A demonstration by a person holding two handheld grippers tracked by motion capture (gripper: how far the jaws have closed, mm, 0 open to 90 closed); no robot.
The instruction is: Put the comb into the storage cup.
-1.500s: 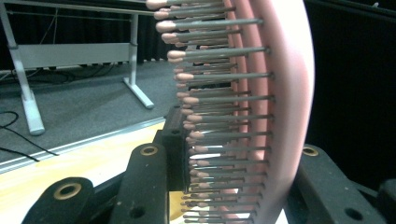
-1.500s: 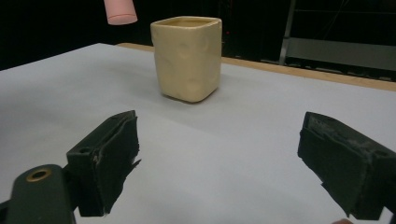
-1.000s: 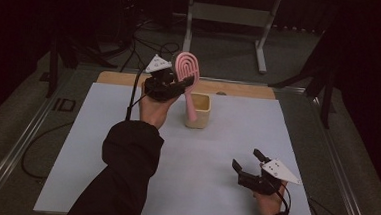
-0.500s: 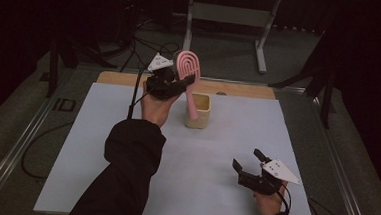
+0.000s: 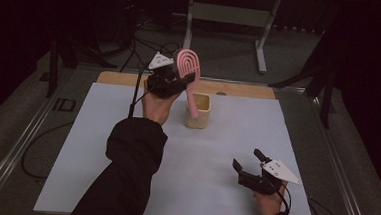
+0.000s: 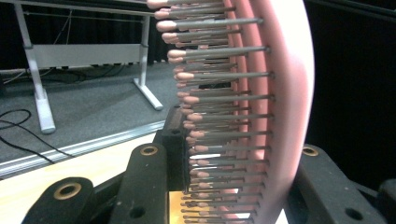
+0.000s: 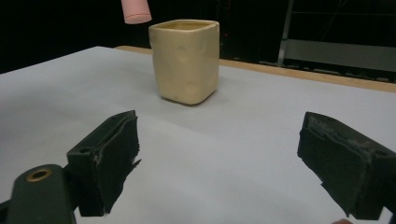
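A pink hairbrush (image 5: pixel 187 62) stands upright in the air at the back of the table, head up and handle down. My left gripper (image 5: pixel 182 79) is shut on its head, and in the left gripper view the bristles (image 6: pixel 219 98) and pink back (image 6: pixel 285 93) sit between the two jaws. The handle's end (image 7: pixel 136 11) hangs just above a cream square cup (image 5: pixel 203 113), slightly to the left of the cup (image 7: pixel 187 60) in the right gripper view. My right gripper (image 5: pixel 246 158) rests low at the front right, open and holding nothing, pointing at the cup (image 7: pixel 219 140).
A white mat (image 5: pixel 101 147) covers the table, with a wooden strip (image 5: pixel 239 89) along its far edge. Beyond the table stand a grey metal frame (image 5: pixel 262 47) and cables (image 5: pixel 131 54) on the floor. The person's dark sleeve (image 5: pixel 124 173) reaches across the mat's left middle.
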